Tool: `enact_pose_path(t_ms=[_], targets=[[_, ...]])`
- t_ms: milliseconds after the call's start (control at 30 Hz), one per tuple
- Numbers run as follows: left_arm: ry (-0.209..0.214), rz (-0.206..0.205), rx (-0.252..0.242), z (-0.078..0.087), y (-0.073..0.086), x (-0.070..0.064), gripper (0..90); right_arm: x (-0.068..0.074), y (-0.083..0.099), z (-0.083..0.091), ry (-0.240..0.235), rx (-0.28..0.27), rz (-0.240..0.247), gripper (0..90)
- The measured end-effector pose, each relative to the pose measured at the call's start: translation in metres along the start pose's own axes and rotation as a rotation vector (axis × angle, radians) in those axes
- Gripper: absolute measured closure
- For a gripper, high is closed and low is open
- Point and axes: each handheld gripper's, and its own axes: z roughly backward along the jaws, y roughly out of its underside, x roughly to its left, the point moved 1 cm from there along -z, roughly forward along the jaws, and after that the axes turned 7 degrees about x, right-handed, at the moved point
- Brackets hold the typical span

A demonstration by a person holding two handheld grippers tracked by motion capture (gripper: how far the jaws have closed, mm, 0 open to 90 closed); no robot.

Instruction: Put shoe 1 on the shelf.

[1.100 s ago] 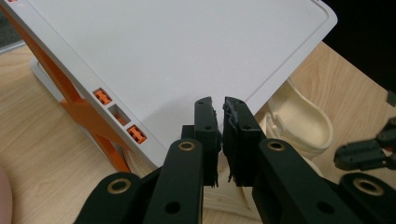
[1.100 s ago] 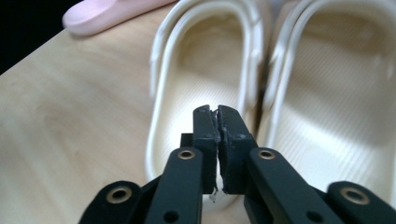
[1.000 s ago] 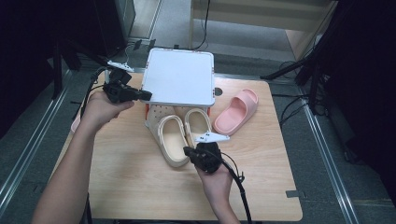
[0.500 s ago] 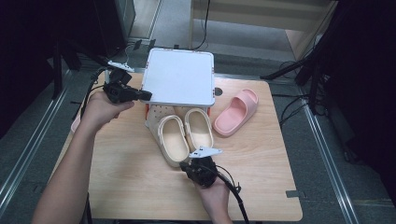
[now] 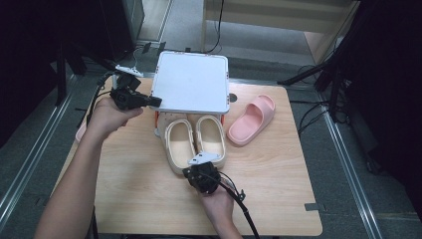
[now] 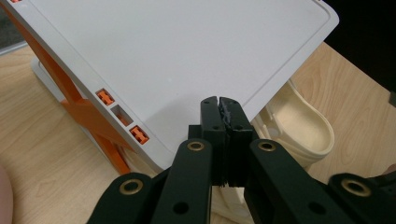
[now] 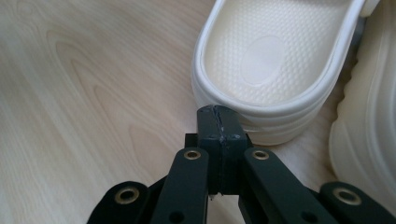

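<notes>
Now right gripper (image 7: 219,116) closed against unmarked cream slipper (image 7: 275,60)

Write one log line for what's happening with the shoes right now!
left gripper: jaws shut, at white lid's edge | right gripper: jaws shut, at cream slipper's heel | pink slipper: on table, untouched

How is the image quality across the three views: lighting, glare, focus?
High view: soft and even light on the table, surroundings nearly black, white shelf top bright but not blown out. Left gripper view: shelf top evenly lit, left gripper sharp. Right gripper view: cream slipper crisp, wood grain slightly soft, no glare.
</notes>
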Motion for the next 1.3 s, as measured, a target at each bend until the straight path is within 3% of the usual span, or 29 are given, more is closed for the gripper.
enact_pose_path(t_ms=[100,200,333,433,467,567,633,733,900,1100,1300], targets=[[0.004,0.002,0.002,0.000,0.000,0.000,89.4,0.000,-0.007,-0.002,-0.012,-0.011,-0.012,90.0],[0.002,0.002,0.001,0.000,0.000,0.000,89.4,-0.001,-0.024,-0.008,0.010,-0.037,-0.030,90.0],[0.000,0.003,0.001,0.000,0.000,0.000,89.4,-0.004,-0.045,-0.021,0.048,-0.016,-0.037,90.0],[0.001,0.004,0.002,0.000,0.000,0.000,89.4,-0.007,-0.053,-0.029,0.043,-0.027,-0.044,90.0],[0.001,0.005,0.002,0.000,0.000,0.000,89.4,-0.009,-0.063,-0.035,0.041,-0.017,-0.077,90.0],[0.003,0.005,0.002,0.000,0.000,0.001,89.4,-0.011,-0.071,-0.042,0.042,-0.028,-0.103,90.0],[-0.001,0.005,0.001,0.000,0.000,0.000,89.4,-0.016,-0.080,-0.051,0.076,-0.056,-0.134,90.0],[0.001,0.004,-0.005,0.000,0.001,0.001,89.4,-0.024,-0.085,-0.057,0.072,-0.087,-0.170,90.0],[0.000,0.007,-0.006,0.000,0.001,0.001,89.4,-0.034,-0.094,-0.062,0.060,-0.086,-0.205,90.0],[0.003,0.009,-0.006,0.000,0.001,0.001,89.3,-0.032,-0.092,-0.058,0.057,-0.089,-0.179,90.0],[0.007,0.015,-0.007,0.000,0.001,0.002,89.3,-0.027,-0.077,-0.036,0.010,-0.100,-0.162,90.0]])
